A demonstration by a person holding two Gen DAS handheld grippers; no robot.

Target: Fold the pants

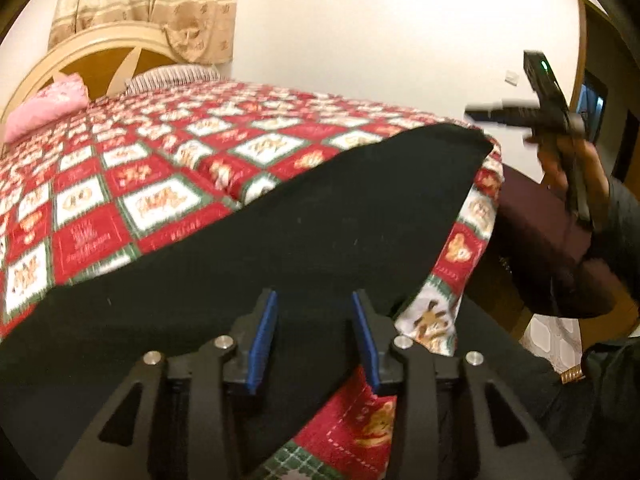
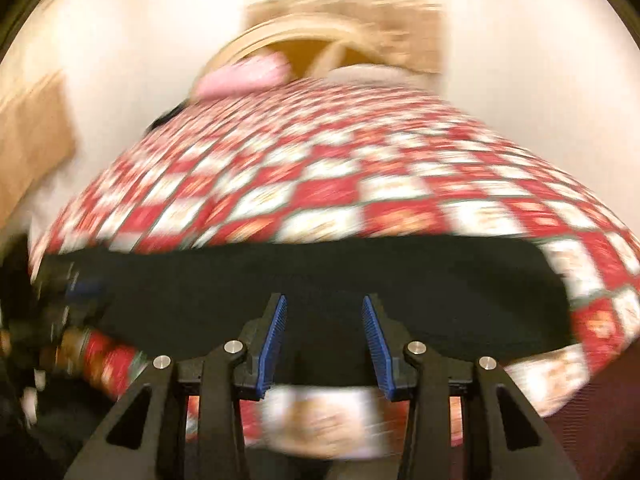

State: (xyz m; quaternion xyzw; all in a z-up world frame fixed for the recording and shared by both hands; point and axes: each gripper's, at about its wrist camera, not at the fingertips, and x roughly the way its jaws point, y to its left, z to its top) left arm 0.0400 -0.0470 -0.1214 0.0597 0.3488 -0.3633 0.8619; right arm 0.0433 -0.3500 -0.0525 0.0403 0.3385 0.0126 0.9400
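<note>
Bed (image 1: 132, 184) fills both views, covered with a red/white/green patchwork quilt (image 1: 80, 208). Curved wooden headboard (image 1: 100, 64) at the far end, patterned beige curtain (image 1: 152, 4) above it against a white wall.

Black pants (image 1: 300, 232) lie flat on the quilt along the near edge of the bed, spread as a wide dark slab. In the right wrist view they run as a band across the frame (image 2: 320, 276), quilt visible beyond and in front of them.

Pink pillow (image 1: 48, 106) sits at the head of the bed, a striped pillow (image 1: 172, 76) beside it.

Left tool (image 1: 315, 336): jaws apart with a clear gap, blue pads (image 1: 264, 340) over the pants' near edge, nothing gripped.

Right tool (image 2: 324, 340): jaws likewise spread, blue pads (image 2: 274, 344) just above the pants, nothing between them. That view is heavily motion-blurred, so contact with the fabric can't be confirmed. In the left wrist view the right tool (image 1: 476, 114) is up in the air off the bed's far right corner, held in the person's hand (image 1: 572, 168), also blurred.
</note>
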